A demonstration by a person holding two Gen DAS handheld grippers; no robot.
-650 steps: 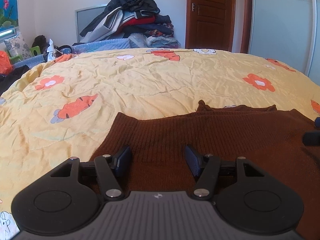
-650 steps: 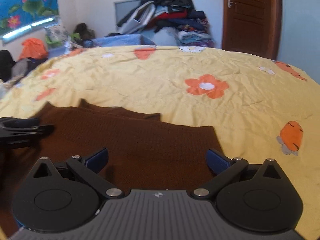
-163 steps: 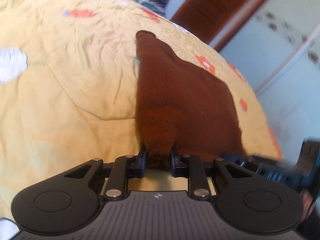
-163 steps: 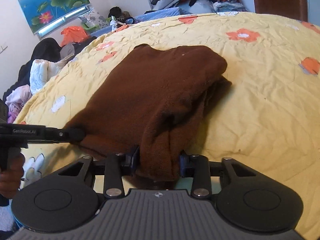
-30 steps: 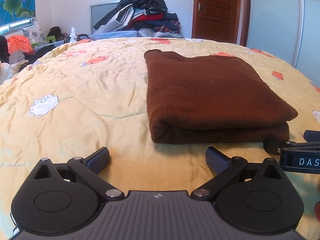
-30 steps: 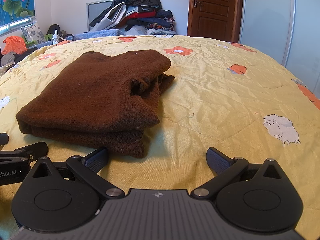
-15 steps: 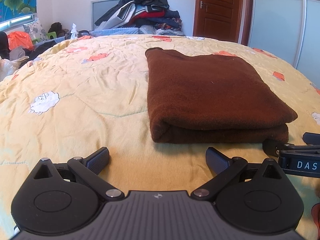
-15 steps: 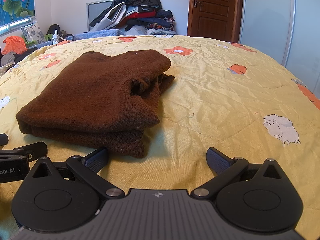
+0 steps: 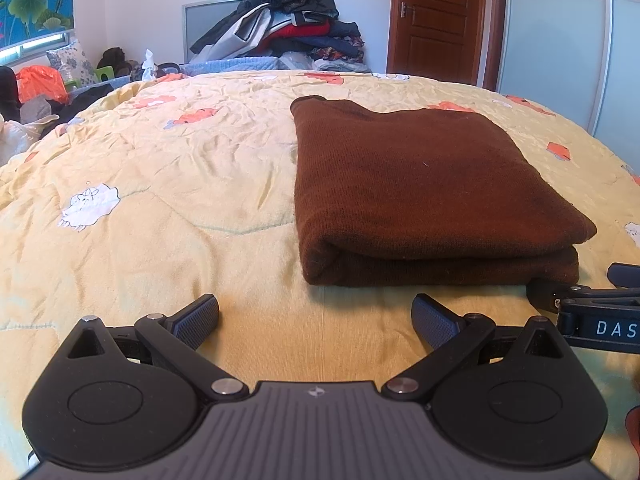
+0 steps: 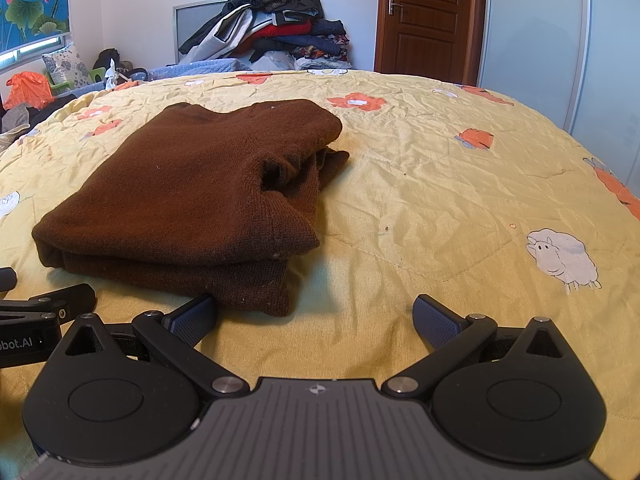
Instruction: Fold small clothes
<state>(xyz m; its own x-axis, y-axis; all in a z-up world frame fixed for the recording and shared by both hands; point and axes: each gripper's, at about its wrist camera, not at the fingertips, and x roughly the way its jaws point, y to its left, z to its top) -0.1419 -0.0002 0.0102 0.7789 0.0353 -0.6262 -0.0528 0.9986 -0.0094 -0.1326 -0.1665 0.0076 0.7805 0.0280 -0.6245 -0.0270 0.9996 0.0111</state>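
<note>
sweater (image 9: 420,184), brown knit, lies folded in a thick rectangle on the bed (image 9: 160,208), on the yellow quilt with orange flowers and white sheep. two stacked layers show at its near edge. in the right wrist view the sweater (image 10: 192,188) has a loose, rumpled fold on its right side.

left gripper (image 9: 316,316): jaws spread wide, nothing between them, low over the quilt just in front of the sweater's near edge, not touching it. right gripper (image 10: 314,316): jaws likewise spread wide and empty, near the sweater's near right corner; left fingertip (image 10: 196,316) just beside the knit, contact cannot be told.

each gripper shows in the other's view: right gripper (image 9: 588,308) at the right edge by the sweater's corner, left gripper (image 10: 44,312) at the left edge.

background: pile of clothes (image 9: 288,28) against the far wall, wooden door (image 9: 438,16), wardrobe panel (image 9: 556,40).
</note>
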